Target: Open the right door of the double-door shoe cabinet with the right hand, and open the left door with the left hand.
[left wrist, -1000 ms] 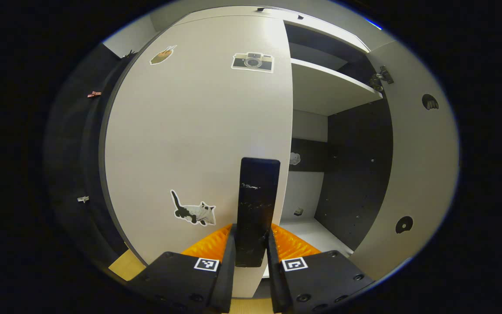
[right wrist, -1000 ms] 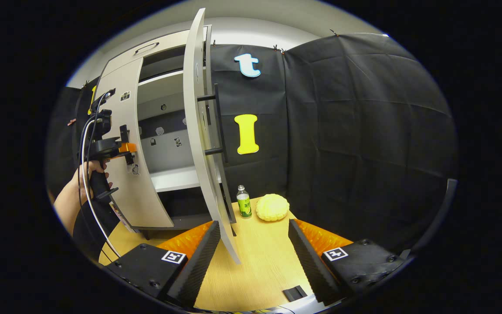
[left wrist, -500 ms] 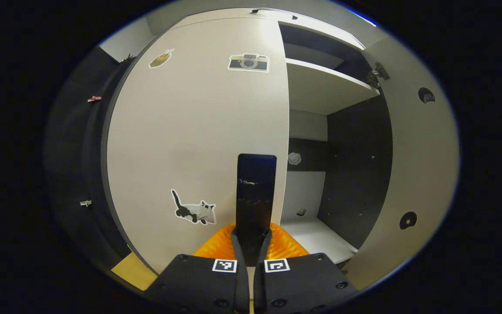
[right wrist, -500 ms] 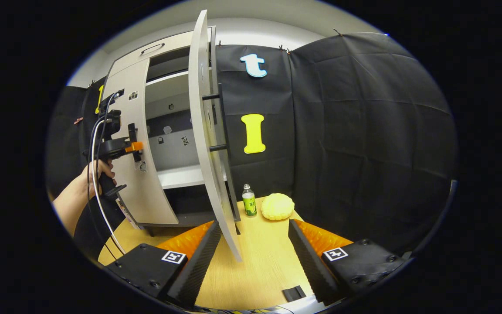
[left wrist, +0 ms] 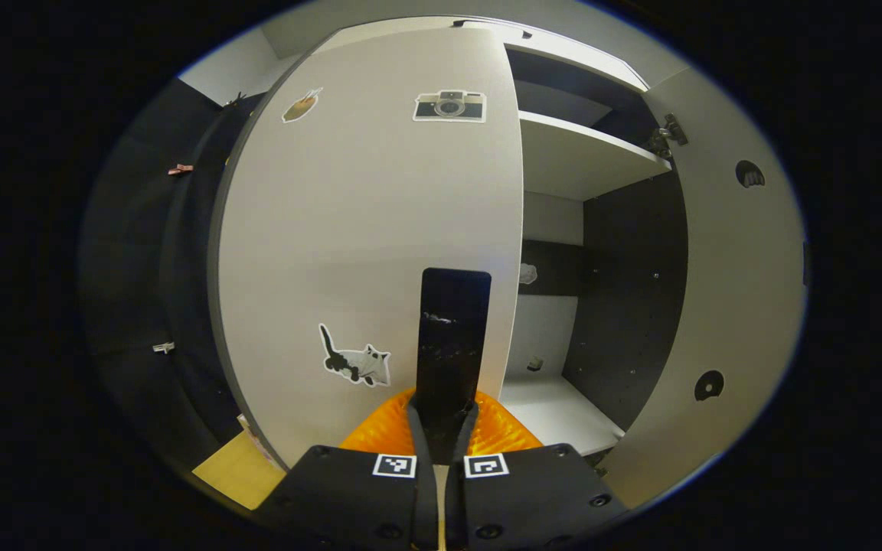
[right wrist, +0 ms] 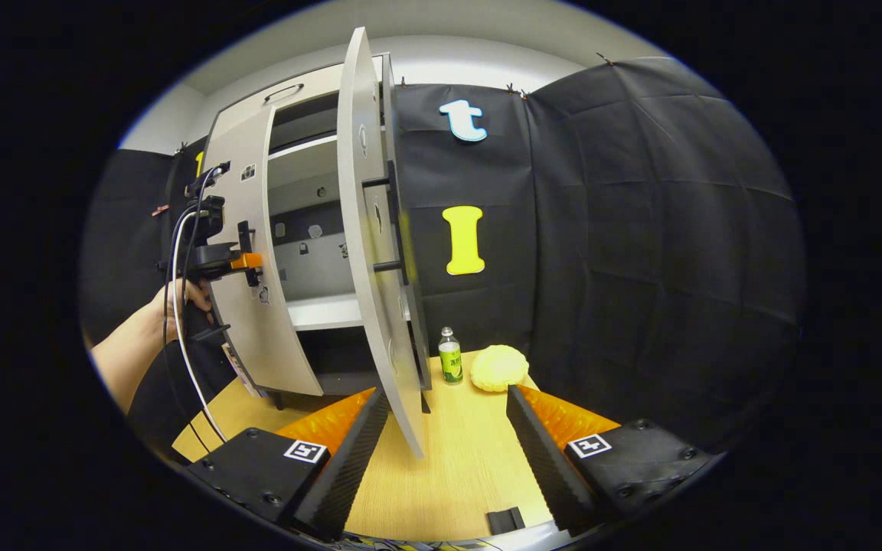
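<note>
Both doors [right wrist: 368, 229] stand upright; left gripper [left wrist: 441, 428] jaws clamp the vertical handle [left wrist: 452, 337], right gripper [right wrist: 449, 436] jaws apart

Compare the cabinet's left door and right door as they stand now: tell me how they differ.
The right door is swung wide open, edge-on in the right gripper view; the left door is only partly open. The left gripper is shut on the left door's handle; the right door's handle is free, the right gripper open below it. The left door's front bears stickers. Both are pale panels with dark bar handles.
</note>
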A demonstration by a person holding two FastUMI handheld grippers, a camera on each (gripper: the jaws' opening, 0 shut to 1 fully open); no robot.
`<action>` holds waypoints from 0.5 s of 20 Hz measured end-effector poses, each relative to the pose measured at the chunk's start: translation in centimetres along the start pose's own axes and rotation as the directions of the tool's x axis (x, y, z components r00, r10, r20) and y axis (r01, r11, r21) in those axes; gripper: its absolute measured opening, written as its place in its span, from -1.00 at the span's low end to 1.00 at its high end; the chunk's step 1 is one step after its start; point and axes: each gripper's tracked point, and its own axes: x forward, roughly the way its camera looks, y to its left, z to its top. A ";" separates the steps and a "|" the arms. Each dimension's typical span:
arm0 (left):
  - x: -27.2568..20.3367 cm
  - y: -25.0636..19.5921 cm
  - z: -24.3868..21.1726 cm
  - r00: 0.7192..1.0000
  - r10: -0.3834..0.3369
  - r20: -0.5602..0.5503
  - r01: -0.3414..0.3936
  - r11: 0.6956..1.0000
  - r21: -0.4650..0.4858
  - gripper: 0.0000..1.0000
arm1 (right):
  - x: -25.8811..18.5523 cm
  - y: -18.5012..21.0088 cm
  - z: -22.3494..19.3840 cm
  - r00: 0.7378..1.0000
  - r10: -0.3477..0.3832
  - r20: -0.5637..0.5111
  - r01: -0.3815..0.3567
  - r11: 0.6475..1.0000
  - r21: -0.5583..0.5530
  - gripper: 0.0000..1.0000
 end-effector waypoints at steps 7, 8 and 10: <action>-4.2 1.8 -0.2 0.999 0.040 -0.002 -0.040 0.999 0.004 -0.83 | 0.4 5.0 1.1 0.988 0.155 0.023 -0.153 0.986 -0.071 0.97; -4.6 2.0 -0.1 0.999 0.035 0.001 -0.035 0.999 0.001 -0.83 | 0.3 5.9 1.2 0.986 0.162 0.031 -0.160 0.984 -0.076 0.97; -5.3 2.5 -0.2 1.000 0.017 0.008 -0.017 1.000 -0.005 -0.83 | 0.4 7.6 1.1 0.985 0.167 0.041 -0.163 0.983 -0.080 0.97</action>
